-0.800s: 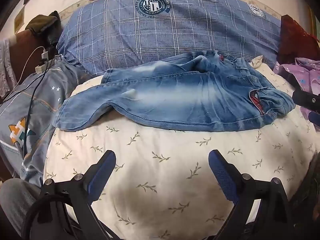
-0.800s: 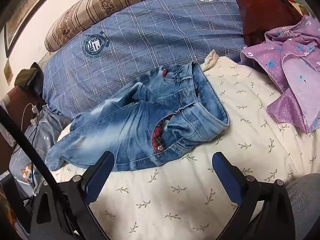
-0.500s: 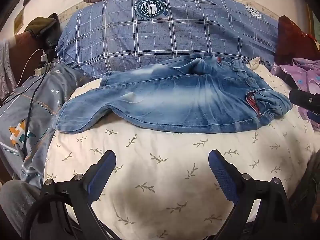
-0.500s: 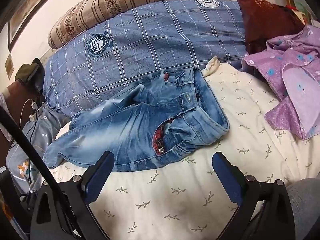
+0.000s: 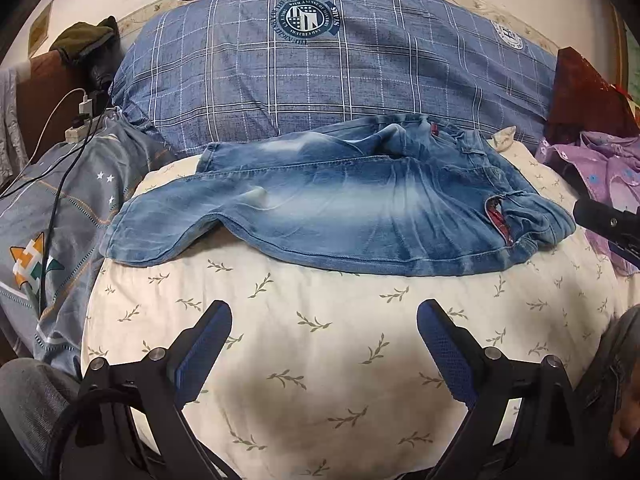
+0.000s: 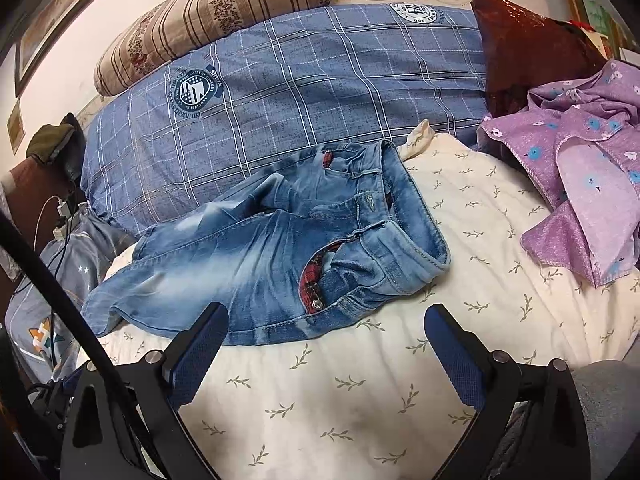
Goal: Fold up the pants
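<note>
Faded blue jeans (image 5: 340,204) lie across a cream leaf-print cushion (image 5: 320,360), legs to the left, waistband with red plaid lining to the right. In the right wrist view the jeans (image 6: 272,256) lie just beyond the fingers, the open waist toward the right. My left gripper (image 5: 324,336) is open and empty, a short way in front of the jeans' near hem. My right gripper (image 6: 326,336) is open and empty, its left fingertip (image 6: 208,328) by the jeans' near edge. Part of the right gripper (image 5: 608,224) shows at the right edge of the left wrist view.
A blue plaid pillow (image 5: 320,64) lies behind the jeans, a striped bolster (image 6: 208,20) behind it. Purple floral clothing (image 6: 584,184) and a dark red cushion (image 6: 528,44) are at the right. Grey bedding (image 5: 48,208), cables and a charger (image 5: 80,120) are at the left.
Both grippers have drawn slightly closer to the jeans, which sit a little lower in the views. The jeans lie as before and both grippers stay open.
</note>
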The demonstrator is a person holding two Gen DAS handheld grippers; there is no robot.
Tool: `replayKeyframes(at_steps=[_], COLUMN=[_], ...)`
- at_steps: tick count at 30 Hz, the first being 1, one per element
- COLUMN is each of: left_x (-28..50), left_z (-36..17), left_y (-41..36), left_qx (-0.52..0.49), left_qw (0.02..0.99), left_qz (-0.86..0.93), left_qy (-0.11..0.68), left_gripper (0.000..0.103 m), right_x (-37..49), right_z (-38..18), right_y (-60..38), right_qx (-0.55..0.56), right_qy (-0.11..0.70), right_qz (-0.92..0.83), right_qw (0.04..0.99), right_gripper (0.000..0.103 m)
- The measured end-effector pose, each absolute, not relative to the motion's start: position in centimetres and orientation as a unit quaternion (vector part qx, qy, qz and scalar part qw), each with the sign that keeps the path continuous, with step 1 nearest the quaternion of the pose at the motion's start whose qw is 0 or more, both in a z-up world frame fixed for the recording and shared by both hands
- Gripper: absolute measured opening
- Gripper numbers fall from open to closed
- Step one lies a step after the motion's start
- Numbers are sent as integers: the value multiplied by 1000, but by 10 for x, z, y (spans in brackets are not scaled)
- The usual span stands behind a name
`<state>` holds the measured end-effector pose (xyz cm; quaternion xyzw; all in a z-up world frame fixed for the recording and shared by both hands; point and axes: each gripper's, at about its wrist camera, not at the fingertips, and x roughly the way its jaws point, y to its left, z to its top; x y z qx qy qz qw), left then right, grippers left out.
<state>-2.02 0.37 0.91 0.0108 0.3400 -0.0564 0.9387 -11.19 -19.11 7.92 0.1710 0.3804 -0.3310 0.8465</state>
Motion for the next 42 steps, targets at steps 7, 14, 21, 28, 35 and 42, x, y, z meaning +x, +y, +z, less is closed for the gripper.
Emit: replayKeyframes(at_steps=[7, 14, 21, 28, 35, 42], left_x=[-19, -16, 17, 68, 154, 173], left_z=[8, 7, 11, 9, -23, -37], left_y=[3, 4, 28, 65, 88, 64], left_qx=[9, 5, -66, -141, -228, -149], left_qw=[938, 936, 913, 876, 808, 868], left_qz=[-58, -61, -69, -75, -96, -95], left_qy=[342, 348, 398, 455, 534, 465], left_gripper=[95, 95, 95, 92, 89, 65], right_x=[-110, -110, -116, -115, -85, -85], right_z=[77, 76, 76, 79, 55, 8], right_y=[-192, -193, -206, -253, -299, -312], right_qx=[179, 184, 197, 207, 211, 249], right_qy=[391, 390, 390, 414, 476, 513], right_qz=[-329, -328, -338, -347, -325, -312], right_qw=[841, 841, 834, 816, 789, 760], right_gripper=[99, 99, 99, 99, 99, 82])
